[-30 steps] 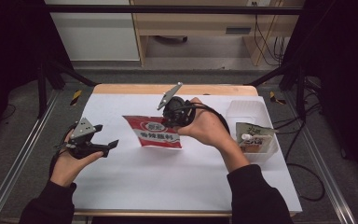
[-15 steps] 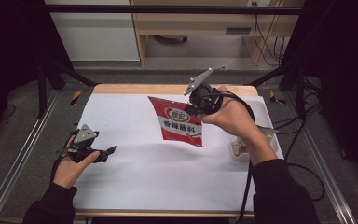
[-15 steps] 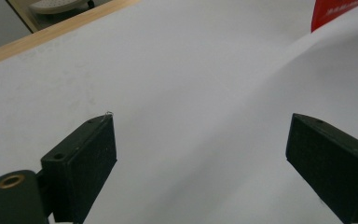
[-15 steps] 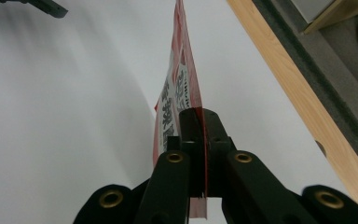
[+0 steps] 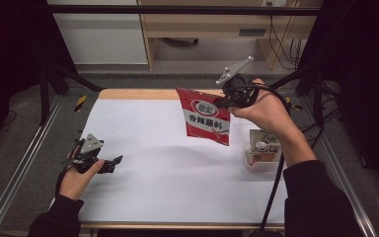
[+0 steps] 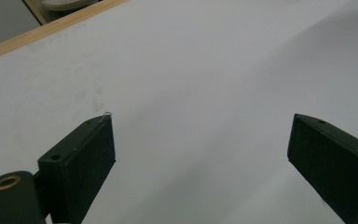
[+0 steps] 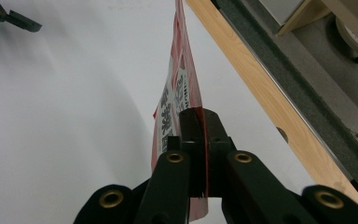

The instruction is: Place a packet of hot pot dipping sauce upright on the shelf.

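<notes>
The white table top (image 5: 143, 148) is the brightest area in the high view, evenly lit from above, while the surroundings at 9 and 3 o'clock fall into near black. Soft, diffuse shadows lie on the white surface under the red packet (image 5: 206, 118) and beside the left gripper (image 5: 109, 163). The high view is slightly soft, with mild grain in the dark zones. In the left gripper view the white surface is flat and almost featureless, greying toward 3 o'clock, and the near black jaws look soft. In the right gripper view a broad grey shadow spreads toward 9 o'clock; the nearest gripper parts at 6 o'clock are blurred.
</notes>
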Demonstrator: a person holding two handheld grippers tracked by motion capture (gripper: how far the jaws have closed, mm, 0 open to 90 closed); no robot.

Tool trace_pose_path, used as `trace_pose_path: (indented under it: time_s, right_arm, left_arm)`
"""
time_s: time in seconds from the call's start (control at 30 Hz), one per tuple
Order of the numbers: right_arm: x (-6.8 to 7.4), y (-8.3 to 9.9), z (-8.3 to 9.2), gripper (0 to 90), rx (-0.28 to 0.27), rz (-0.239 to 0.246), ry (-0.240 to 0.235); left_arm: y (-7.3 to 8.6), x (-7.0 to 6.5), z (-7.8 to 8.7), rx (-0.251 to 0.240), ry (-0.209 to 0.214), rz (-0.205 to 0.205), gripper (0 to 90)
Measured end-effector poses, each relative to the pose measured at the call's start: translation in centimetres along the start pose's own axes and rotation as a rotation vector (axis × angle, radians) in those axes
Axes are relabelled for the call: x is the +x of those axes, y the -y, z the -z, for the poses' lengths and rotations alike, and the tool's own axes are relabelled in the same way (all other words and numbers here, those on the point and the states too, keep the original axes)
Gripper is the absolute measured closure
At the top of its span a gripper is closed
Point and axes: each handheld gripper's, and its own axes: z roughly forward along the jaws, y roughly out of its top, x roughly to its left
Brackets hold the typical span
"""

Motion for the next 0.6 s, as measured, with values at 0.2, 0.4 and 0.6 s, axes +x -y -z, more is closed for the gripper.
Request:
trace_pose_path:
  time_s: [0.2, 0.4, 0.6]
  right_arm:
    - [-1.6, 0.5, 1.2, 90.0, 0.015, -0.011, 0.035]
    - [-3.3, 1.7, 2.2, 90.0, 0.008, -0.038, 0.077]
    - [-5.0, 3.3, 3.2, 90.0, 0.010, -0.073, 0.120]
  left_arm:
    - [0.1, 0.0, -0.4, 0.016, 0.001, -0.005, 7.2]
    - [0.4, 0.2, -0.5, 0.027, 0.003, -0.010, 7.3]
    - [0.6, 0.3, -0.6, 0.040, 0.002, -0.016, 7.5]
